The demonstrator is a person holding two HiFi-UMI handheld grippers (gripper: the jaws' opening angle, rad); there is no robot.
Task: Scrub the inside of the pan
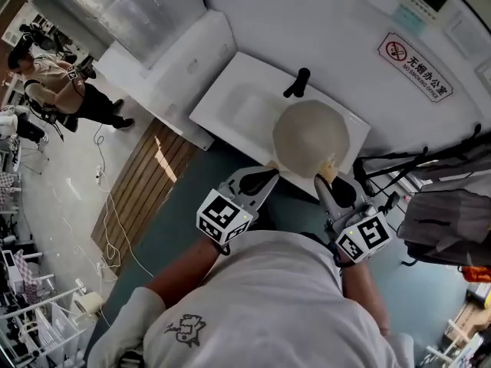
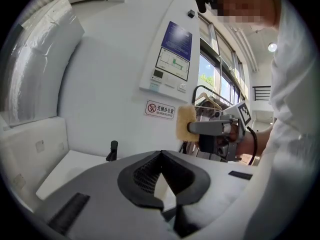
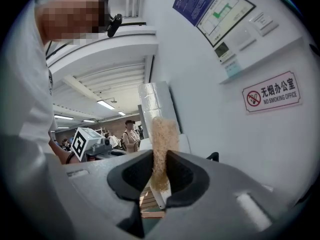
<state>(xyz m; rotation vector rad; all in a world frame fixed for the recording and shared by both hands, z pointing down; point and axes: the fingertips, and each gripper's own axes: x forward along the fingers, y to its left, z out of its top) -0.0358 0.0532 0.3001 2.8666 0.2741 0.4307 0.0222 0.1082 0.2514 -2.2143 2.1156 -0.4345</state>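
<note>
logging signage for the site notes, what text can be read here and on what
"无烟办公室" and "NO SMOKING OFFICE": red-and-white sign on the white wall
blue poster and floor plan higher on that wall: print too small to read

**Sponge** (image 3: 164,134): coarse tan fibre, rough and matt.
**Pan** (image 1: 311,138): pale cream inside, smooth, with a dull sheen.
**Left gripper** (image 2: 161,156) and **right gripper** (image 3: 160,156): 2 matt grey plastic shells with black jaw linings, which are finely ribbed on the left one.
**Table** (image 1: 230,106): smooth white top, faintly glossy.
**Shirt** (image 1: 268,305): soft white cloth, matt.
**Floor panel** (image 1: 146,182): brown wooden slats with a low sheen.
**Wall sign** (image 1: 415,66): smooth, flat and glossy.
</note>
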